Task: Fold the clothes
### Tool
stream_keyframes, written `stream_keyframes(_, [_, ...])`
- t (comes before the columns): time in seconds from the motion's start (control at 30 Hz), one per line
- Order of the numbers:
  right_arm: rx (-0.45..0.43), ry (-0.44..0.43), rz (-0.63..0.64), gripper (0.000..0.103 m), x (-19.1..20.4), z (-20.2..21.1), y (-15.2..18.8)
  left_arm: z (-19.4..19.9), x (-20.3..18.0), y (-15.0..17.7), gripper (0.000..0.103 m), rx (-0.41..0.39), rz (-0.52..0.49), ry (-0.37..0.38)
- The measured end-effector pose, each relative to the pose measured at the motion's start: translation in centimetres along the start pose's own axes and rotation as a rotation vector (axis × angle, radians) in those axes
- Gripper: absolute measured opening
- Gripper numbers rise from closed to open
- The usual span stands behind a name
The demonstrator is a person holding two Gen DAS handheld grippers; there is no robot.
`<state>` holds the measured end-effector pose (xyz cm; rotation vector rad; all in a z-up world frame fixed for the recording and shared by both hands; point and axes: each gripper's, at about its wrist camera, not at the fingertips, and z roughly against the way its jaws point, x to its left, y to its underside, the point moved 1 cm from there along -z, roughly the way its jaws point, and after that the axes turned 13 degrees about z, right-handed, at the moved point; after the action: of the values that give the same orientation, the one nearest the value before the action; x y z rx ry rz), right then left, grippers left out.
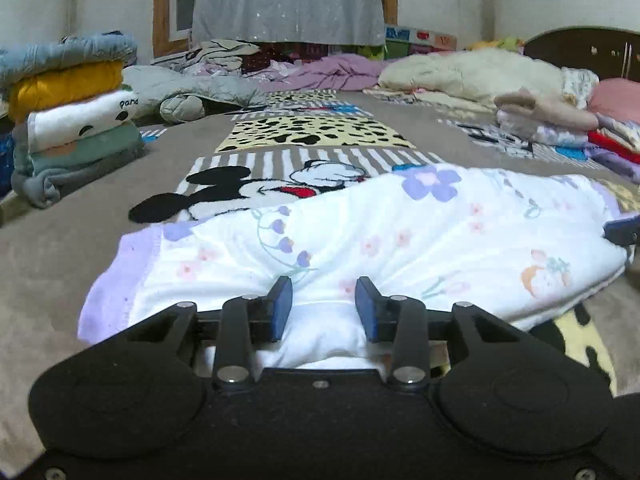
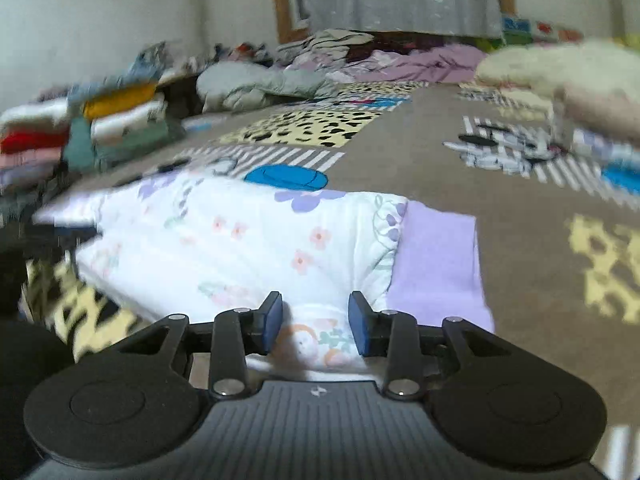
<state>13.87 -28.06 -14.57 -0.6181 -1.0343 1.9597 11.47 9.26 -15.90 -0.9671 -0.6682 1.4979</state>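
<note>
A white garment (image 1: 400, 232) with a flower print and lilac hems lies folded across the cartoon-print blanket (image 1: 80, 208). My left gripper (image 1: 324, 306) is at its near edge, towards the left end. Its blue pads stand apart, and a puffed bit of the cloth sits in the gap. In the right wrist view the same garment (image 2: 240, 248) shows its lilac hem on the right. My right gripper (image 2: 315, 322) is low over the near edge at that end, fingers apart, with printed cloth between them. That view is blurred.
A stack of folded clothes (image 1: 76, 120) stands at the left, also in the right wrist view (image 2: 120, 128). Another folded pile (image 1: 560, 124) sits at the right. Loose clothes and bedding (image 1: 320, 68) are heaped at the back below a grey curtain (image 1: 288, 0).
</note>
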Motion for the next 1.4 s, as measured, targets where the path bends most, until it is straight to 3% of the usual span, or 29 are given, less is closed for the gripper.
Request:
stream_keyframes(0.13, [-0.026, -0.019, -0.049, 0.035, -0.7, 1.3, 0.3, 0.3, -0.1, -0.4, 0.037, 0.009, -0.001, 0.006])
stream_keyframes(0.3, [-0.157, 0.039, 0.0, 0.037, -0.2, 2.6, -0.9, 2.4, -2.2, -2.5, 0.035, -0.014, -0.038, 0.033])
stream_keyframes(0.53, [-0.206, 0.037, 0.074, 0.037, 0.9, -1.2, -3.7, -0.5, -8.3, -5.7, 0.035, -0.031, -0.169, 0.134])
stream_keyframes(0.67, [-0.184, 0.021, 0.048, 0.038, 0.7, -3.1, -4.2, -4.6, -10.2, -5.8, 0.035, 0.045, -0.176, 0.166])
stream_keyframes(0.77, [-0.119, 0.007, 0.038, 0.039, 0.4, -4.4, -3.7, -7.8, -11.0, -4.1, 0.038, 0.172, -0.222, 0.137])
stream_keyframes(0.9, [-0.056, -0.011, 0.022, 0.037, -0.1, -5.7, -3.0, -8.6, -10.6, -3.7, 0.04, 0.163, -0.204, 0.139])
stream_keyframes(1.03, [-0.1, 0.009, 0.049, 0.037, 0.6, -4.6, -3.0, -7.8, -10.9, -3.7, 0.04, 0.148, -0.23, 0.122])
stream_keyframes(1.2, [-0.19, 0.042, 0.109, 0.04, 2.0, -0.7, -2.9, -2.1, -9.8, -3.6, 0.039, 0.073, -0.24, 0.086])
stream_keyframes(1.27, [-0.178, 0.061, 0.129, 0.04, 2.1, 0.3, -2.4, -0.3, -8.5, -2.9, 0.039, 0.06, -0.223, 0.061])
stream_keyframes(1.37, [-0.141, 0.073, 0.117, 0.05, 1.4, 0.6, -1.5, 0.3, -5.7, -1.8, 0.045, 0.089, -0.146, 0.012])
stream_keyframes(1.4, [-0.087, 0.046, 0.081, 0.05, 0.8, -0.4, -0.9, -0.1, -4.9, -1.4, 0.047, 0.102, -0.104, 0.011])
